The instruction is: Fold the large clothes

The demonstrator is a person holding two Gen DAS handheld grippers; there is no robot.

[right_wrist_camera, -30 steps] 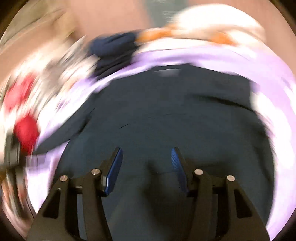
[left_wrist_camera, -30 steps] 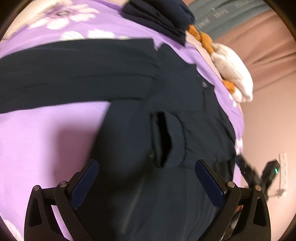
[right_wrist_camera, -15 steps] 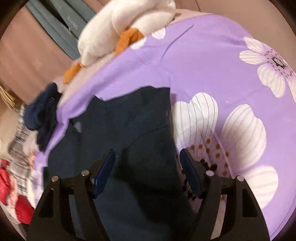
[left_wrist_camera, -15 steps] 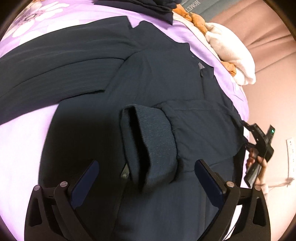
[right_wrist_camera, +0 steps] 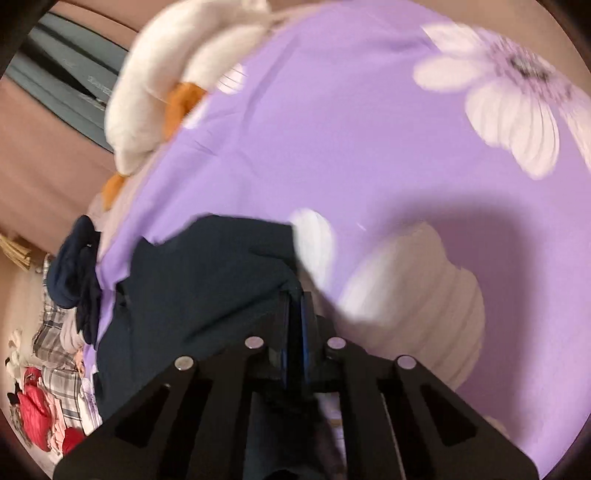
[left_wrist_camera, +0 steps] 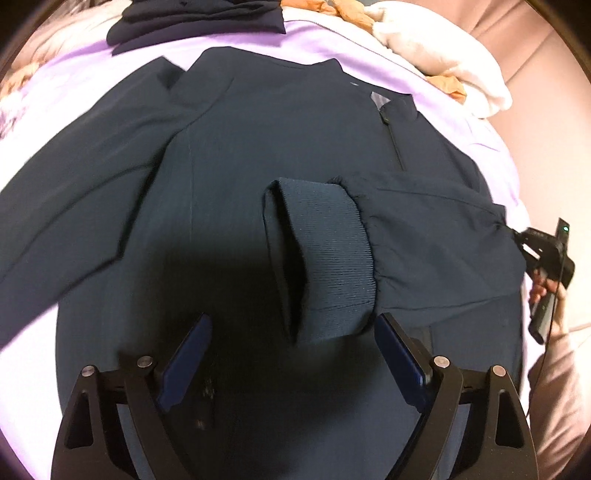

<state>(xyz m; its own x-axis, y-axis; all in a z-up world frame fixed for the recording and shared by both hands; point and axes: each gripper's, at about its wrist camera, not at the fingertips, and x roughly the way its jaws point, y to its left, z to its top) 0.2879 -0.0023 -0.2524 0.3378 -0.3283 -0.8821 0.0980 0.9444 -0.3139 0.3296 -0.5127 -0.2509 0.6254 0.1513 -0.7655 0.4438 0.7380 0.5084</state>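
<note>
Because the dark jacket [left_wrist_camera: 280,155] lies face up and spread across the purple flowered bed sheet [right_wrist_camera: 369,129], filling the middle of the left wrist view with its collar toward the top of the frame, it is laid out ready for folding rather than bunched. One sleeve [left_wrist_camera: 424,229] is already laid across the chest from the right of that frame, so its ribbed cuff [left_wrist_camera: 332,258] sits at the centre of the body; the other sleeve [left_wrist_camera: 74,177] stretches away to the left edge, not yet brought in. The left gripper [left_wrist_camera: 291,365] hangs over the lower part of the jacket at the bottom of the frame, its jaws spread wide and lately narrowing a little, with the cuff just ahead of them and nothing pressed between the pads; it looks poised to pin or take the cuff. The right gripper [right_wrist_camera: 294,332], low in its own view, has just snapped shut, and dark cloth at the jacket's edge is pinched between its pads, probably so that this side can be lifted and carried over. In the left wrist view that same gripper shows at the right edge, at the jacket's side. A folded dark pile [left_wrist_camera: 199,18] and a white and orange soft toy [right_wrist_camera: 177,74] sit beyond the collar, clear of the work.
</note>
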